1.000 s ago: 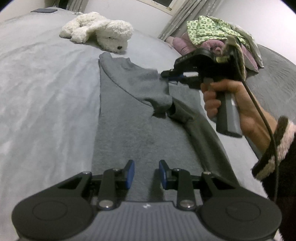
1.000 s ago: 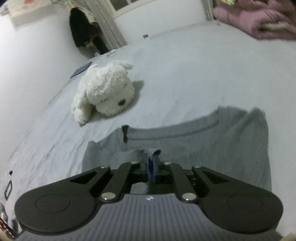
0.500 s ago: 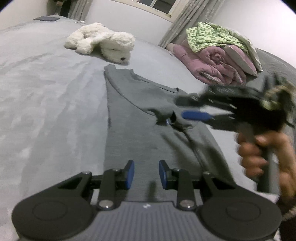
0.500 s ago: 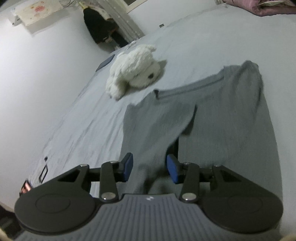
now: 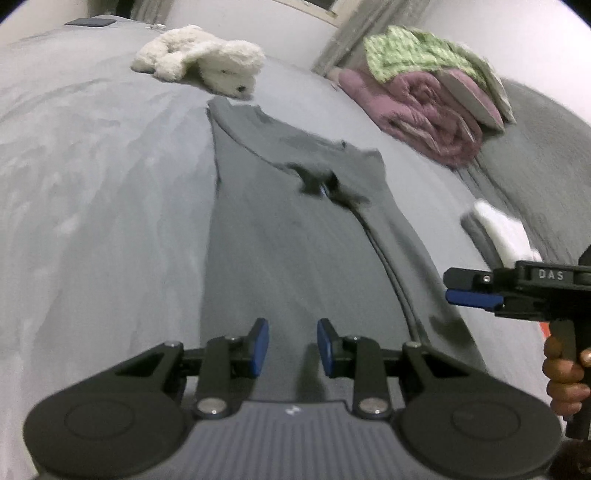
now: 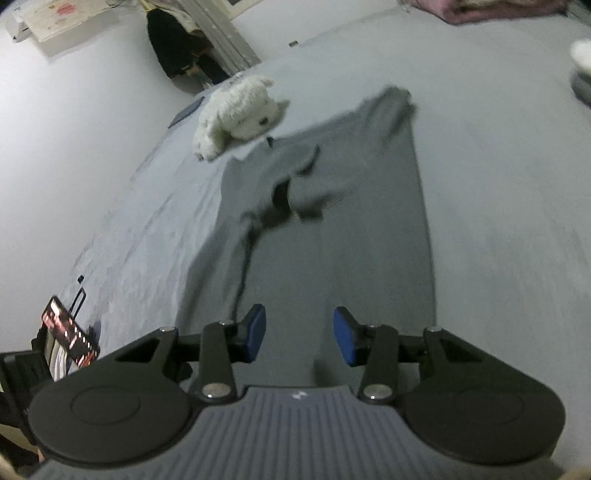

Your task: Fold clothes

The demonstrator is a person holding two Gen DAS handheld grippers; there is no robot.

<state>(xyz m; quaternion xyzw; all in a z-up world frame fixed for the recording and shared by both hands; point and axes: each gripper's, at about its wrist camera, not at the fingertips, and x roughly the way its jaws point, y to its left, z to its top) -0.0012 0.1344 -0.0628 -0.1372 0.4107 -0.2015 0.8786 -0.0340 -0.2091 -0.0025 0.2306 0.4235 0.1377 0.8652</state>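
Dim, cool indoor light, flat and grainy. Motion blur smears grey shirt point(image 5: 295, 229) and bed point(image 5: 92, 184) in both views. Soft shadows under claw fingers point(image 6: 255, 332). Strong fisheye bending, dark vignette at corners.

Grey bed point(image 5: 92, 192) fills most of my view, sheet lightly wrinkled. White plush dog point(image 5: 207, 62) lies near the far end. Bundle of pink and green bedding point(image 5: 428, 103) piled far right by a grey curtain point(image 5: 351, 33). Plain white walls point(image 6: 74, 110); window frame at top, mostly cut off. Dark clothes point(image 6: 177, 48) hang in the far corner. Lit phone point(image 6: 70, 336) on a stand beside the bed. Light dim, cool.
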